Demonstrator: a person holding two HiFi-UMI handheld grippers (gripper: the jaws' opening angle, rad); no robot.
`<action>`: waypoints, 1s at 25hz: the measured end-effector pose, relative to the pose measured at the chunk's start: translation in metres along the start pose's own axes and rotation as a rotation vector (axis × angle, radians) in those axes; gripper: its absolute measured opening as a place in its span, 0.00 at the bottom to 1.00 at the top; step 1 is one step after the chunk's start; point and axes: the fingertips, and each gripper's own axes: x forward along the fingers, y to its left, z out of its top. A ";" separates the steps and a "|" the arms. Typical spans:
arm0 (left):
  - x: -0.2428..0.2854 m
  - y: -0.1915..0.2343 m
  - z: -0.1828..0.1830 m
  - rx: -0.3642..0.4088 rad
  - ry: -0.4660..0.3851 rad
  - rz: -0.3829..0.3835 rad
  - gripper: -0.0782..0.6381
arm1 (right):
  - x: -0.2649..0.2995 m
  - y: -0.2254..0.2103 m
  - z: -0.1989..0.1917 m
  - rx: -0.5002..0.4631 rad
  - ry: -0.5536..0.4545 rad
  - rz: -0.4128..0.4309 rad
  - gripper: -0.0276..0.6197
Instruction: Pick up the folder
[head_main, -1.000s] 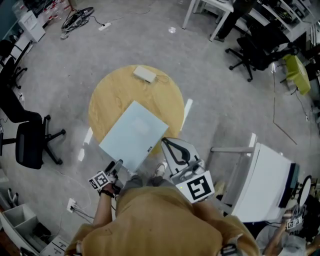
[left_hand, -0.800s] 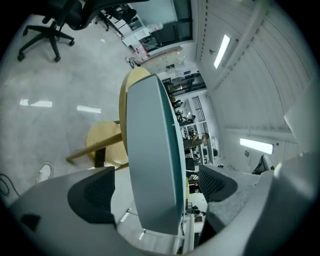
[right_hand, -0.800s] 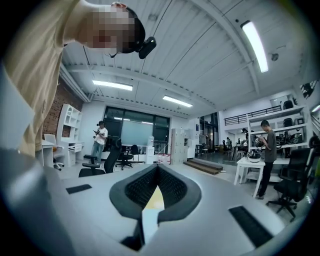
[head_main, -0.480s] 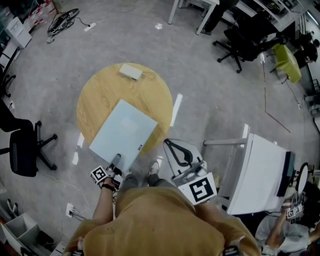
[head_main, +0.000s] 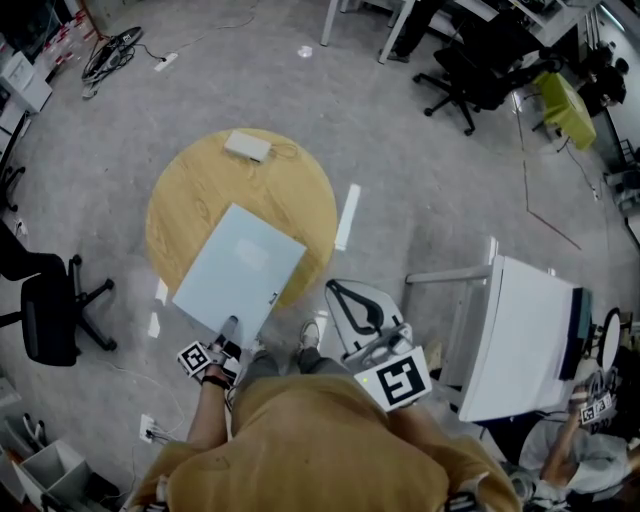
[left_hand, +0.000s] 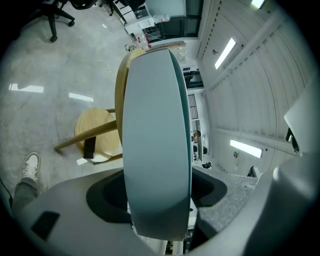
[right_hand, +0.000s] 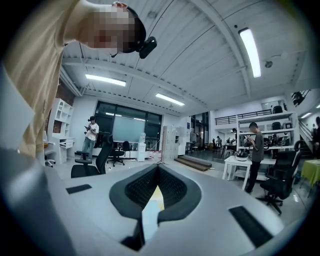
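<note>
Folder (head_main: 240, 275) sits between the closing jaws of the left tool (head_main: 231, 326); right tool (right_hand: 158, 170) closed, empty.

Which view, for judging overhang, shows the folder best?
Head view: the whole folder lies on the round table, its near corner overhanging. Left gripper view shows only its near end between closing fingers; right gripper view, none.

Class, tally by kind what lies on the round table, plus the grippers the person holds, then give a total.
Folder: 1
Small white box: 1
Grippers: 2 (left gripper, jaws closing with the folder between them; right gripper)
Total: 4
</note>
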 end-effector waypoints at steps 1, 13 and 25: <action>-0.004 -0.001 0.000 0.001 -0.008 -0.001 0.57 | 0.000 -0.001 0.000 0.002 -0.001 -0.001 0.04; -0.030 -0.046 0.011 0.048 -0.043 -0.084 0.50 | 0.006 0.006 0.006 0.029 -0.043 0.036 0.04; 0.000 -0.159 0.052 0.206 -0.250 -0.275 0.50 | -0.006 -0.003 0.012 0.005 -0.041 0.030 0.04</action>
